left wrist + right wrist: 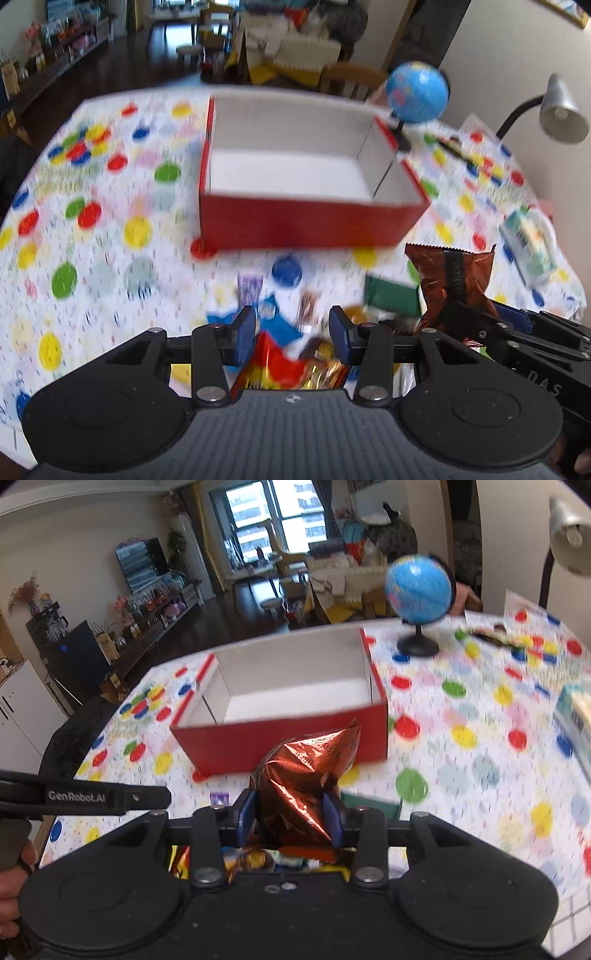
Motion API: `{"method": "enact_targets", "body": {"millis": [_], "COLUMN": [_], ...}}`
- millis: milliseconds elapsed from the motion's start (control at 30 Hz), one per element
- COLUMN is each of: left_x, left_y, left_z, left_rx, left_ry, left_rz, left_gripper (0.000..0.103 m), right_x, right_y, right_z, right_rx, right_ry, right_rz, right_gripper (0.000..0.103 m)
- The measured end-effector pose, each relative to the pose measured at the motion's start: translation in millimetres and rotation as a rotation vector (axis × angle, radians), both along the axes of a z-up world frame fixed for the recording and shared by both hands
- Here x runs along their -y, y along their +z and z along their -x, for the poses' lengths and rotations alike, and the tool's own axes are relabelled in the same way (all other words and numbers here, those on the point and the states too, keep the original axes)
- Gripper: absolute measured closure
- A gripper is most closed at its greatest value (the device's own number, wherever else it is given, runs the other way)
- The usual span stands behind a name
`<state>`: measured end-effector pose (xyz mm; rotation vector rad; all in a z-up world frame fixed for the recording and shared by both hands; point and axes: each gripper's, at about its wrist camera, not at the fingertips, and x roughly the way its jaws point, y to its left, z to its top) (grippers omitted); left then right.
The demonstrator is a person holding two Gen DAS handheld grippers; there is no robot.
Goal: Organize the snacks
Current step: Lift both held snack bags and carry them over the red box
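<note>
The right gripper (291, 814) is clamped on a copper foil snack bag (308, 775), lifted at lower centre; next it must go into the empty red box (280, 746) behind. The left gripper (291, 332) stands apart, holding nothing, over the snack pile (291, 365).

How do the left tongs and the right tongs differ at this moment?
The left tongs stand open with nothing between the pads, hovering over the pile of loose snack packets; the right tongs are shut on a crinkled copper-brown foil snack bag, lifted off the table. Both face the empty red cardboard box.
</note>
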<state>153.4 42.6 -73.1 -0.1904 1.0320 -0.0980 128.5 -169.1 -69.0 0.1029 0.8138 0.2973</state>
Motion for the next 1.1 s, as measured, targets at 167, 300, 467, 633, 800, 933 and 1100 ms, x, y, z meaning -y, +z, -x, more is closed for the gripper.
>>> {"method": "enact_targets", "body": {"millis": [167, 300, 467, 633, 800, 933, 1100], "left_x": [0.1, 2.7, 7.3, 22.4, 46.2, 54.1, 52.8], "left_y": [-27.1, -43.1, -62.3, -70.6, -73.2, -86.1, -97.9], "left_z": [8.4, 16.1, 22.8, 29.0, 33.3, 27.2, 17.8], "left_rx": [-0.106, -0.164, -0.245, -0.243, -0.186, -0.179, -0.186], "left_ry": [0.002, 0.019, 0.039, 0.04, 0.002, 0.02, 0.032], "left_rz": [0.026, 0.035, 0.068, -0.011, -0.131, -0.222, -0.246], "left_gripper": [0.048, 0.037, 0.031, 0.031, 0.03, 0.028, 0.027], "right_x": [-1.2, 1.9, 7.5, 11.6, 15.8, 15.8, 13.3], "right_y": [-11.9, -13.6, -17.7, -21.3, -25.1, -27.7, -30.7], "right_z": [13.8, 21.7, 29.9, 38.5, 42.9, 45.1, 44.2], "right_rx": [-0.031, -0.034, -0.045, -0.053, -0.062, -0.066, -0.07], "right_ry": [0.002, -0.006, -0.017, -0.025, -0.036, -0.04, -0.038], "right_rz": [-0.008, -0.025, -0.03, -0.023, -0.017, -0.001, 0.015], "right_gripper": [0.065, 0.065, 0.065, 0.065, 0.065, 0.065, 0.065]}}
